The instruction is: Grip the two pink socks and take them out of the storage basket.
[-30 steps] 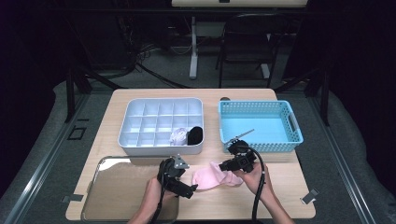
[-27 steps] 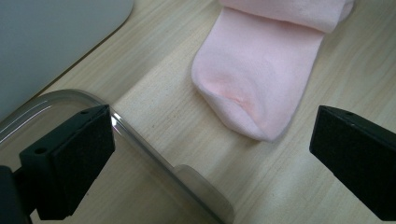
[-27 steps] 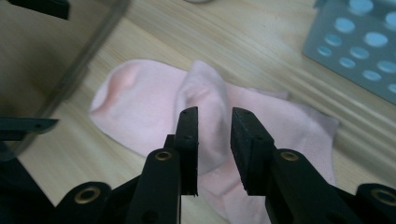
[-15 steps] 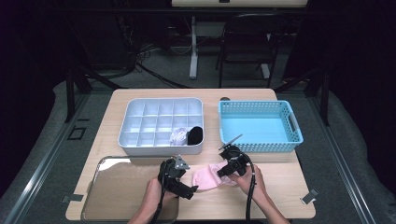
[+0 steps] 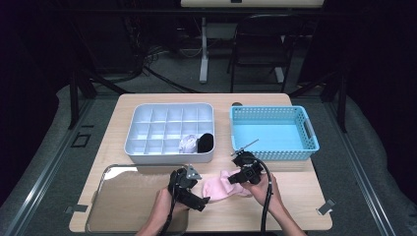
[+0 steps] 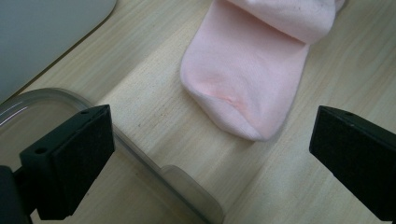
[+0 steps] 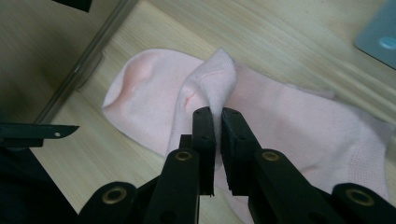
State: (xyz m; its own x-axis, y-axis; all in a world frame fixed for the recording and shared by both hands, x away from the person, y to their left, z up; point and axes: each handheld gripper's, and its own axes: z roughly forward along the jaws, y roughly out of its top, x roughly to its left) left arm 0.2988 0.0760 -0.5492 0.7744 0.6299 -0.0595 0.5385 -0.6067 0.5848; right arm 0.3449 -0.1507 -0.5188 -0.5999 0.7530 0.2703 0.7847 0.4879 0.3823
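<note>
Two grippers at a pink sock (image 7: 261, 121): right gripper (image 7: 215, 122), jaws just closing, pinches a fold; left gripper (image 6: 210, 140) gapes wide beside the toe.

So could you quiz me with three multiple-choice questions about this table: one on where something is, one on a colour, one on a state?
1. Where does the pink sock lie?
A in the basket
B on the table between the two tongs
C in the divided tray

2. What colour is the basket?
A light blue
B red
C black

3. How are the right tongs?
A wide open
B shut on the sock
C lying in the divided tray

Answers: 1 B, the high view shows it on bare wood; 2 A, its walls are light blue; 3 B, a fold of sock is pinched between them.
</note>
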